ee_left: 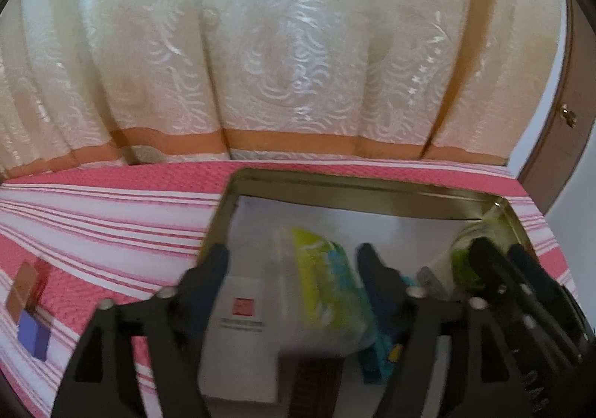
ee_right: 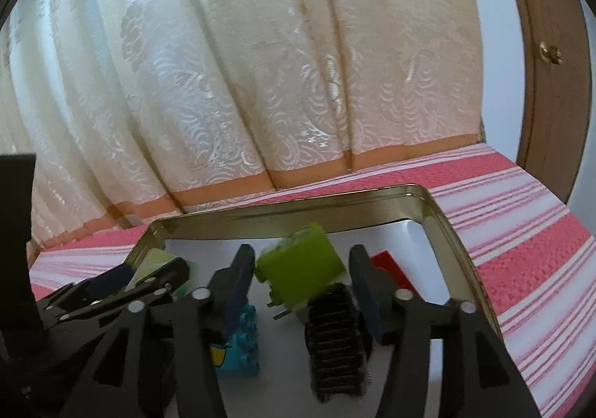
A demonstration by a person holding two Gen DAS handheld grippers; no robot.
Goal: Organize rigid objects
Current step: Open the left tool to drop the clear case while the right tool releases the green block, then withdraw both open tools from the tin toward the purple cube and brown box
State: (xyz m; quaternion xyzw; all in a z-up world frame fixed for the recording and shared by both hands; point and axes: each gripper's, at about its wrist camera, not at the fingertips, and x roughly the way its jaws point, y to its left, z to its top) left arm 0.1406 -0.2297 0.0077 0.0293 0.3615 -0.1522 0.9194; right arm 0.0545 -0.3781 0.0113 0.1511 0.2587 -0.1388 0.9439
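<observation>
1. Hovering the right gripper (ee_right: 301, 269) over the open metal tin (ee_right: 283, 211), with fingers spread moderately wide around a tilted, blurred green block (ee_right: 298, 259); judging the pads as not pressing it.
2. Holding the left gripper (ee_left: 294, 261) wide over the same tin, straddling a blurred yellow-and-blue packet (ee_left: 327, 280) without gripping it.
3. Judging the green block as light, stiff and smooth-sided; taking it across 2 flat opposite faces, avoiding the thin pins underneath.
4. Expecting the turquoise toy brick (ee_right: 242, 340) to be hard and light, pinching well on its plain sides; treating the black ribbed piece (ee_right: 335, 340) as rigid, gripping across its narrow width.
5. Reckoning the packet slippery and slightly yielding, so pinching near its middle.
6. Counting inside the tin: 1 green block, 1 turquoise brick, 1 black ribbed piece, 1 red flat piece (ee_right: 391, 269), 1 packet, 1 white card (ee_left: 242, 310).
7. Counting outside, on the striped cloth (ee_left: 111, 224): 2 small boxes (ee_left: 28, 291), well apart from the tin.
</observation>
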